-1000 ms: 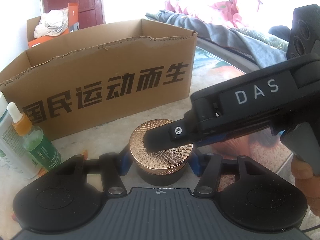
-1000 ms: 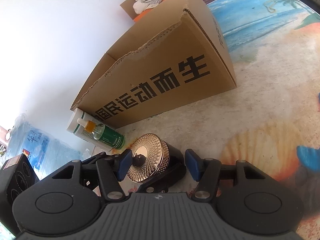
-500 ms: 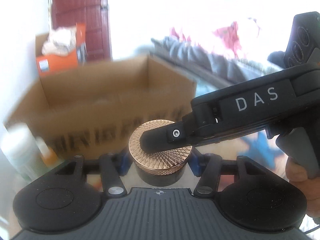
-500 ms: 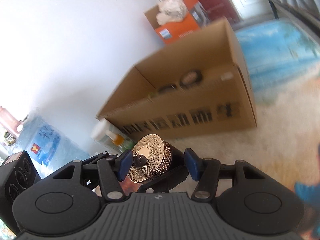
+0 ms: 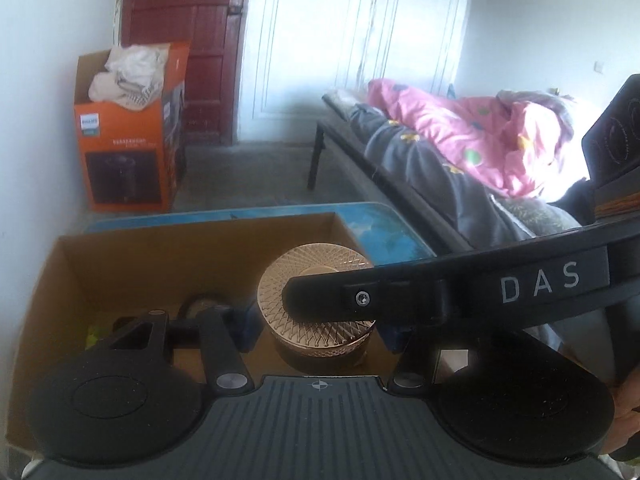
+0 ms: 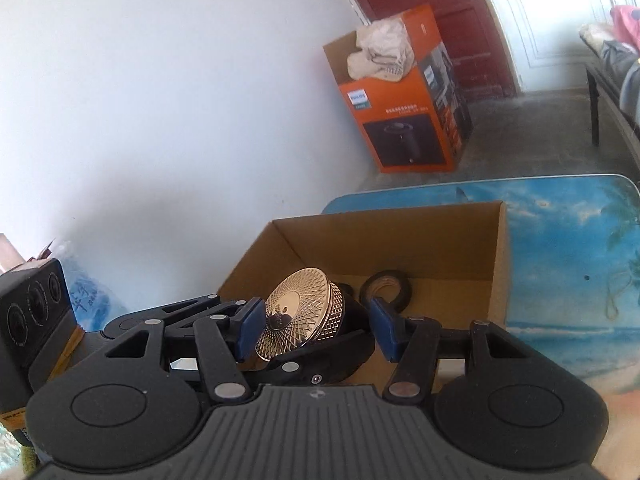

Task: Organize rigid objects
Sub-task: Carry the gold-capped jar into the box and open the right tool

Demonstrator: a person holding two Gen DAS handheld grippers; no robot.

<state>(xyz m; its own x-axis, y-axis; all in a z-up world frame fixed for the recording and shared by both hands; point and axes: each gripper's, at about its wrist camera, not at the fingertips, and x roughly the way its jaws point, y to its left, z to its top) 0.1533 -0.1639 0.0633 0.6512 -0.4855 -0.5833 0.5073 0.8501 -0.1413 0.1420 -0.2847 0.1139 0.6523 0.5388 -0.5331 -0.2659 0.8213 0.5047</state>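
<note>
Jar point(image 5: 320, 312) with gold lid hangs over open cardboard box point(image 5: 192, 248), at 12 o'clock from both cameras; left gripper point(image 5: 320, 330) and right gripper point(image 6: 312, 330) each pinch it, presumably steadying the drop inside.

Glossy knurled metal jar lid point(image 5: 316, 280); matt brown cardboard box point(image 6: 496, 264).

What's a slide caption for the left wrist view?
Both grippers hold a copper-lidded jar over the open cardboard box.
</note>
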